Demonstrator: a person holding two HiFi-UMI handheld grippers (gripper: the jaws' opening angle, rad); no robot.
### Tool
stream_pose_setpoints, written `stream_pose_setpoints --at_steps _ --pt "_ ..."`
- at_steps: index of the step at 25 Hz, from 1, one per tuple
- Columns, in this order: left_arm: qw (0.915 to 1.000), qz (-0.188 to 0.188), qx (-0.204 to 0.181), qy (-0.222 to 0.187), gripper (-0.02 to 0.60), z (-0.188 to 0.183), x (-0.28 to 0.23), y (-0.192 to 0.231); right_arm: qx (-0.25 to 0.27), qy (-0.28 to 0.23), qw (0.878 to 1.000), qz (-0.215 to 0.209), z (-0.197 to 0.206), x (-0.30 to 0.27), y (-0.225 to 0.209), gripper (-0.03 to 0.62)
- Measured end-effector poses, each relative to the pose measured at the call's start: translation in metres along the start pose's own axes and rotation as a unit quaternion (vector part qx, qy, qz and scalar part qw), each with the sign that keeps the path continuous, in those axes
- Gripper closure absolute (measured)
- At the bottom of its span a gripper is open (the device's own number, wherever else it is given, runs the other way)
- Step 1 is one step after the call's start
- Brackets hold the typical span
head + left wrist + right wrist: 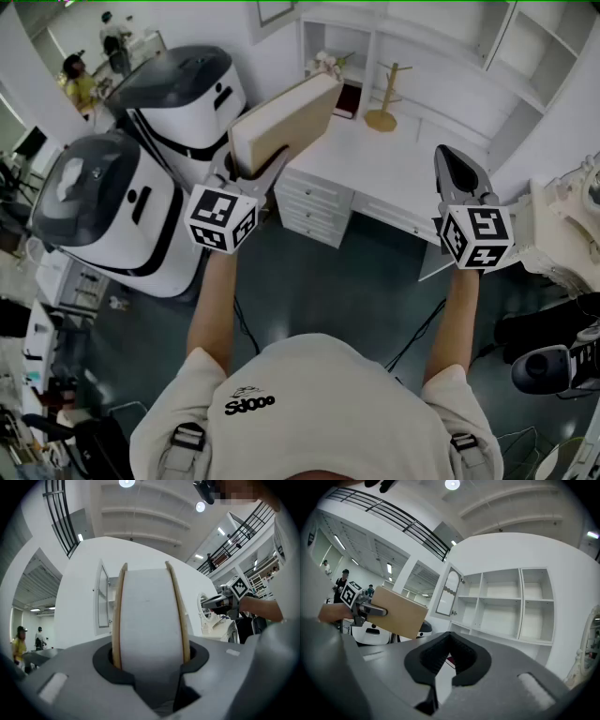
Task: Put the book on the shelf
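- Where the left gripper [255, 173] clamps its near edge, the book [284, 125] reads as thick, with tan covers and a white page block.
- Book is held in the air, tilted, over the front-left corner of the white desk [375, 164] and apart from the shelf [530, 42].
- Left gripper view only: the page edge faces the camera, upright, with a jaw pressed on each cover.
- Right gripper view only: the shelf compartments are seen head-on, and the book's flat tan cover is at left.
- Right gripper [454, 164]: jaws together, holding nothing.

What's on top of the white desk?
On the desk sit a wooden stand, a dark red book and flowers. The tan book in the left gripper hides its left corner.
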State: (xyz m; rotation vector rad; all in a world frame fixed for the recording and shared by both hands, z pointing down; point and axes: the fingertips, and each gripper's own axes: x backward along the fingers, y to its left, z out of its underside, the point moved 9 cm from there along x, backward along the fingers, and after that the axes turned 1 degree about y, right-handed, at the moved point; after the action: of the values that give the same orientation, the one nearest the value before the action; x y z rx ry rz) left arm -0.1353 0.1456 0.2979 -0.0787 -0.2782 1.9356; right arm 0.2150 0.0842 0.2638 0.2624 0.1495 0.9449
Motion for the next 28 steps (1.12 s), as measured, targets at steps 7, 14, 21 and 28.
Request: stream_pose_setpoints --at_steps 7,14,21,28 --pt "1.0 -0.006 -0.003 0.007 0.347 0.002 -0.011 -0.02 -0.028 -0.019 0.999 -0.016 0.01 0.006 -0.023 0.592" --pt "0.9997 -0.022 -0.008 0.006 0.347 0.002 -0.025 -0.033 -0.045 -0.03 0.998 -0.039 0.021 -0.002 -0.043 0.592" --pt "0.9997 -0.022 -0.004 0.003 0.347 0.02 -0.065 -0.002 -0.045 -0.019 0.998 -0.05 0.035 -0.051 -0.052 0.592" --pt "0.9999 -0.006 -0.002 -0.013 0.347 0.038 -0.14 0.07 -0.035 -0.018 0.998 -0.041 0.033 -0.137 -0.062 0.592"
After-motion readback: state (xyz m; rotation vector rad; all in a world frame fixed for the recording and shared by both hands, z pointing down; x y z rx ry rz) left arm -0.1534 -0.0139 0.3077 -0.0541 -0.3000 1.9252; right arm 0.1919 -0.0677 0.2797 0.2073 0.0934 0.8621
